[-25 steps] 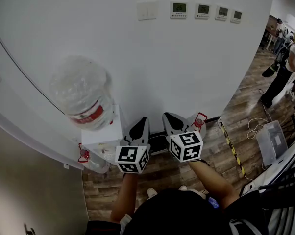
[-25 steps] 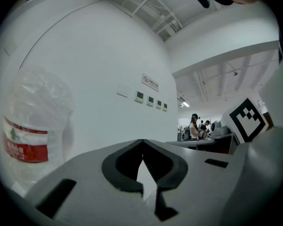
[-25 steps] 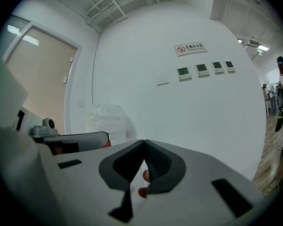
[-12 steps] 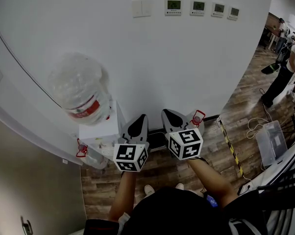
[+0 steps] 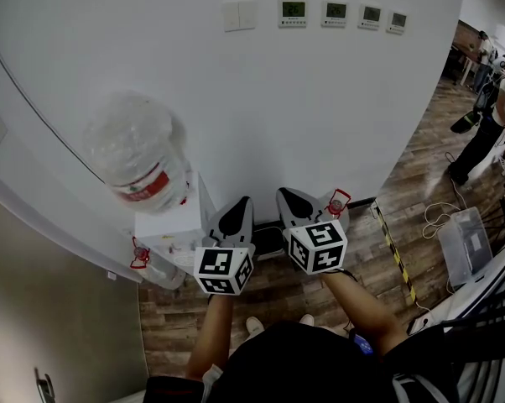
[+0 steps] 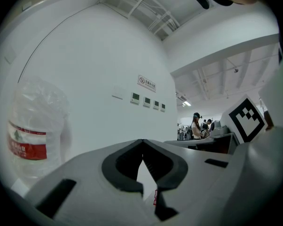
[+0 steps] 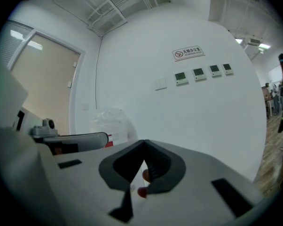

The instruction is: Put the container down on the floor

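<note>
The container is a large clear water jug (image 5: 139, 162) with a red label, standing upside down on a white dispenser (image 5: 173, 225) against the wall. It also shows at the left of the left gripper view as the jug (image 6: 33, 131), and beyond the jaws in the right gripper view as the jug (image 7: 111, 124). My left gripper (image 5: 238, 215) and right gripper (image 5: 293, 205) are held side by side in front of me, to the right of the dispenser and apart from the jug. Both are shut with nothing in them, left gripper (image 6: 142, 142) and right gripper (image 7: 144, 142).
A smaller jug with a red handle (image 5: 338, 205) stands on the wood floor by the wall, and another (image 5: 152, 269) beside the dispenser. Yellow-black tape (image 5: 395, 254), a clear plastic box (image 5: 462, 242) and a dark table edge lie to the right. People stand far right (image 5: 481, 137).
The head view has shifted a little, so the jug and wall switches sit slightly higher and further left. Both grippers stay shut and side by side; nothing was taken hold of.
</note>
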### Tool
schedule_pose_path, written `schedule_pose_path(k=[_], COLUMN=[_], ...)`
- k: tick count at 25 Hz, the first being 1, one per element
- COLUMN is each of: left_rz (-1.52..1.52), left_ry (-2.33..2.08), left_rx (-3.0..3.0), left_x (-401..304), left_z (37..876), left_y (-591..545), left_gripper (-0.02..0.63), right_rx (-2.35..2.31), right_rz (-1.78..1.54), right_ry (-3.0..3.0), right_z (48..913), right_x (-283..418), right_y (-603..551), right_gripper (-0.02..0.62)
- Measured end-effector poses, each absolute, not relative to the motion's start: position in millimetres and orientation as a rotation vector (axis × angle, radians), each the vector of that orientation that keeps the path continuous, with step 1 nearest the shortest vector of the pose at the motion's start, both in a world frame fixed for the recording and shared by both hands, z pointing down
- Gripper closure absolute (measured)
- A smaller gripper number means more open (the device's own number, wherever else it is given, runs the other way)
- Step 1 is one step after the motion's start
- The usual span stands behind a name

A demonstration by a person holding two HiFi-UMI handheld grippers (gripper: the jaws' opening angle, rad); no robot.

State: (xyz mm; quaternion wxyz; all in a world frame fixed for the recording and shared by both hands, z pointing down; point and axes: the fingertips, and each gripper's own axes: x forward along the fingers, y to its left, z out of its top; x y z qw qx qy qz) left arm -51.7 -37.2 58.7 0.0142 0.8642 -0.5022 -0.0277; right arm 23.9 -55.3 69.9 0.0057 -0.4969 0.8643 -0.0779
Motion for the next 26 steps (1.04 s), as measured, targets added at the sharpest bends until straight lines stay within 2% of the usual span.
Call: schedule_pose_path(k=[26], left_rz=[-0.090], left_ry=[-1.566], left_rx=[2.694], left_x=[-43], left_z=[57], left_y=[-51], left_gripper=[0.589], right_rx=[-1.548], right_rz=[-0.258], right_ry=[2.717], right_z=[75], right_x=[33], right_y=[-68], right_gripper=[0.566])
